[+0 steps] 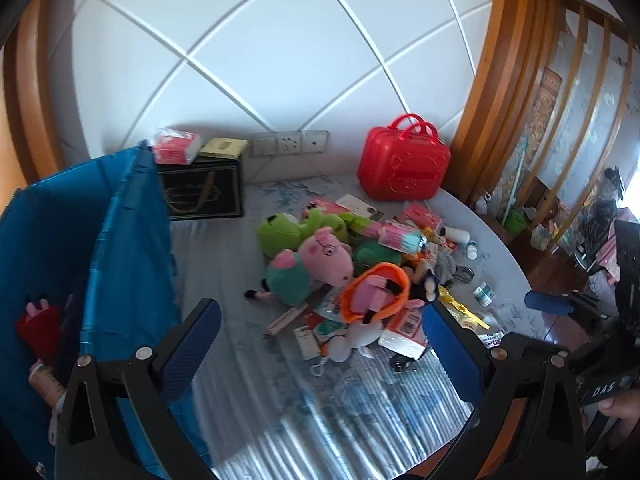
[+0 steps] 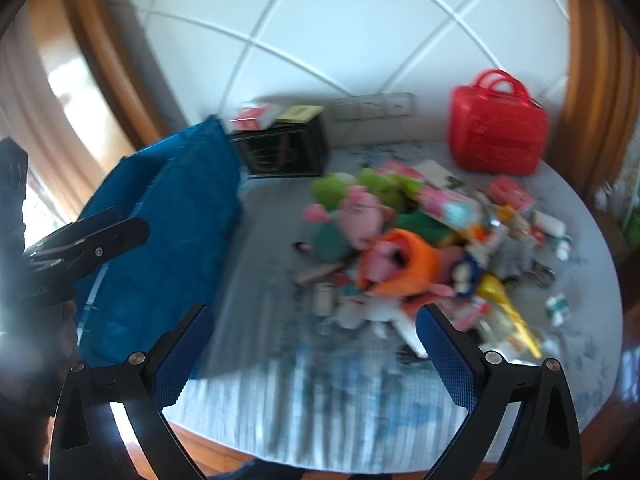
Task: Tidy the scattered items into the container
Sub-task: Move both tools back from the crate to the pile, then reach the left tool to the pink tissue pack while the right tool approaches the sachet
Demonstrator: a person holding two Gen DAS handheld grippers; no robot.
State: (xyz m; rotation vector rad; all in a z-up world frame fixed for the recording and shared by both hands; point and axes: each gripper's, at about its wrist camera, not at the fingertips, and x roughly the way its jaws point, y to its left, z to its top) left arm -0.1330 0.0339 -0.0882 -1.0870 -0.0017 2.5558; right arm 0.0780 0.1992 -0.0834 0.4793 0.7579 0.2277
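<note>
1. The left tongs hang with their blue-padded arms spread wide and nothing between them, above a round worktop covered in a grey-blue cloth.
2. The right tongs are likewise spread apart and empty over the near edge of the same worktop; this view is blurred.
3. In the left view the right tongs show at the far right edge, beside part of a hand.
4. Just beyond both tongs lies a heap of scattered items: a pink pig plush, a green frog plush, an orange basket holding something pink, small boxes, a yellow tube and small white bottles.
5. The container, a blue fabric bin, stands open on the left of the worktop, well apart from the heap; a red item and a few others already lie inside it.
6. Behind the bin sits a black box with a red-and-white pack and a yellow box on top.
7. A red case with two handles stands at the back right, near the white panelled wall.
</note>
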